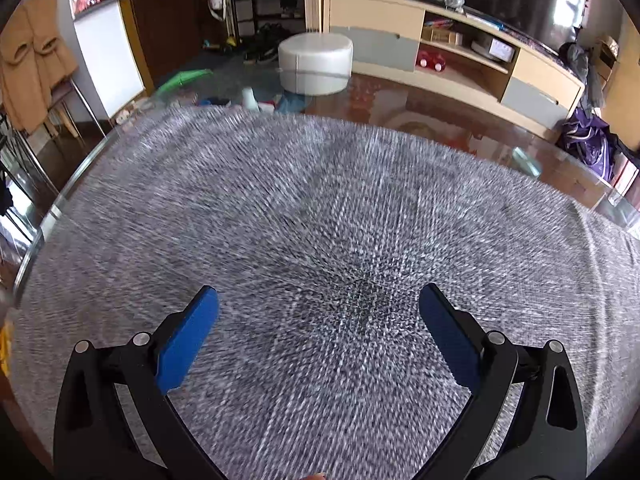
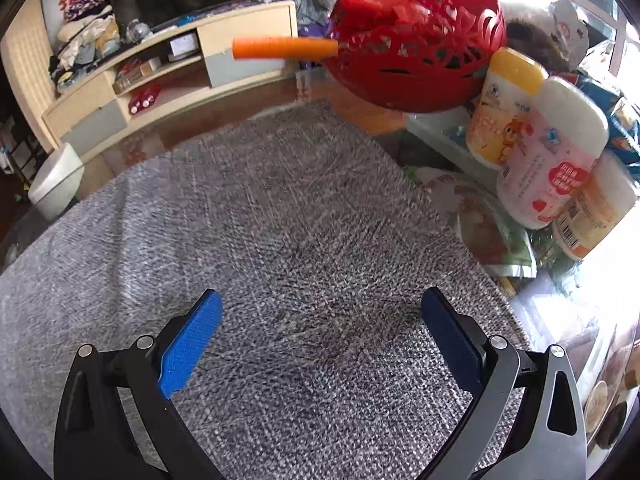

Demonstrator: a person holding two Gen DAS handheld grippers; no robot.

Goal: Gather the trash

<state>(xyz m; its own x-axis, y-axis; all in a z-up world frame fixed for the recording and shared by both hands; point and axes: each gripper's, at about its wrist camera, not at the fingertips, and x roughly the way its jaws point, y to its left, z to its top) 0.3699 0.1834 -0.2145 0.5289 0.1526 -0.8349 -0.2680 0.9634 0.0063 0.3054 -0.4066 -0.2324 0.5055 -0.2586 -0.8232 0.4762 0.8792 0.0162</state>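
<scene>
1. Left gripper [image 1: 318, 300]: jaws spread, nothing held, over bare grey cloth [image 1: 320, 208] on the table.
2. Right gripper [image 2: 320, 302]: jaws likewise spread and vacant.
3. No trash was identifiable; the red basket [image 2: 416, 48], orange handle pointing left, lay ahead-right of the right gripper, at the table's far right corner.

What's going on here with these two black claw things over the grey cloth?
A person is holding two grippers over a grey woven cloth on a glass table. The left gripper and the right gripper are both open and hold nothing. A red plastic basket with an orange handle and a few white containers sit beyond the cloth. No trash is grasped.
</scene>
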